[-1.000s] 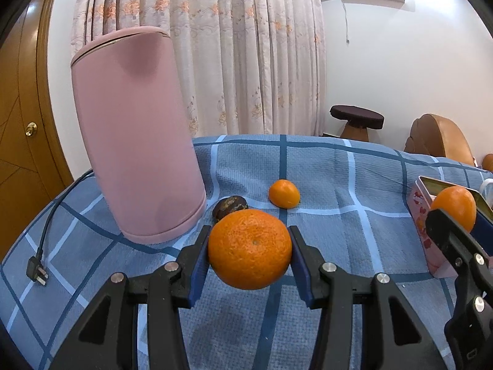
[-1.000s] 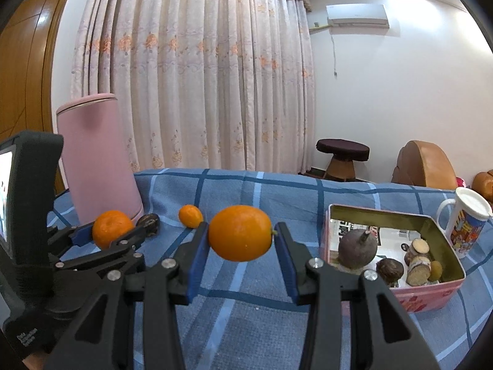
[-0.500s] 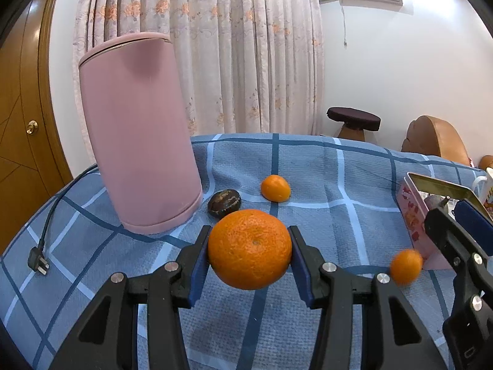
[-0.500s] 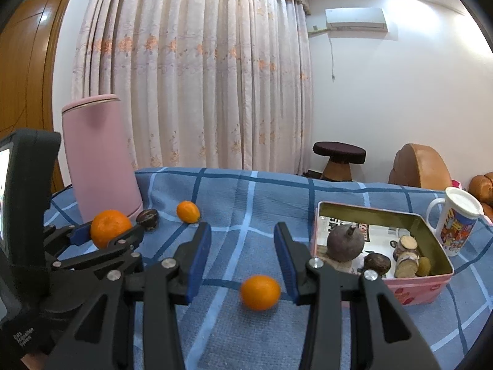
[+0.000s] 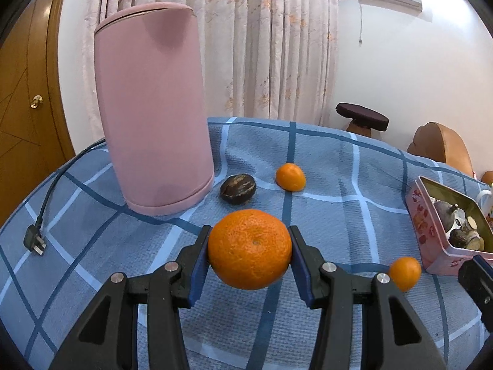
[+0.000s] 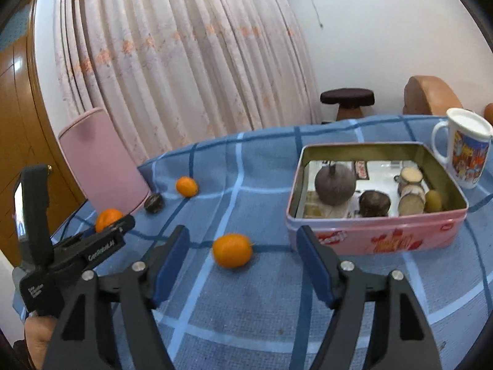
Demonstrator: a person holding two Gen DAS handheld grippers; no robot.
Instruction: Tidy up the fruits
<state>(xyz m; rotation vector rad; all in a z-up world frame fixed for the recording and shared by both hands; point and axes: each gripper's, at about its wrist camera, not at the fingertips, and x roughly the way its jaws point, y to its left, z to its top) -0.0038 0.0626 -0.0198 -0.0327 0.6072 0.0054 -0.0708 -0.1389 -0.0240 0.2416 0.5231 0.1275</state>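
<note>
oranges (image 5: 250, 249): 3 | dark fruit (image 5: 238, 189): 1 | tin (image 6: 377, 240): 1 | mug (image 6: 468, 151): 1

Even, bright indoor light; soft shadows under the fruit. Fisheye bending curves the curtain (image 6: 185, 61) and darkens the corners. The right view is slightly blurred, the left sharp.

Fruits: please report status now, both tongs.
Left tongs shut on big orange. Right tongs opening, empty; small orange on cloth beside pink tin. Nothing in the way.
</note>
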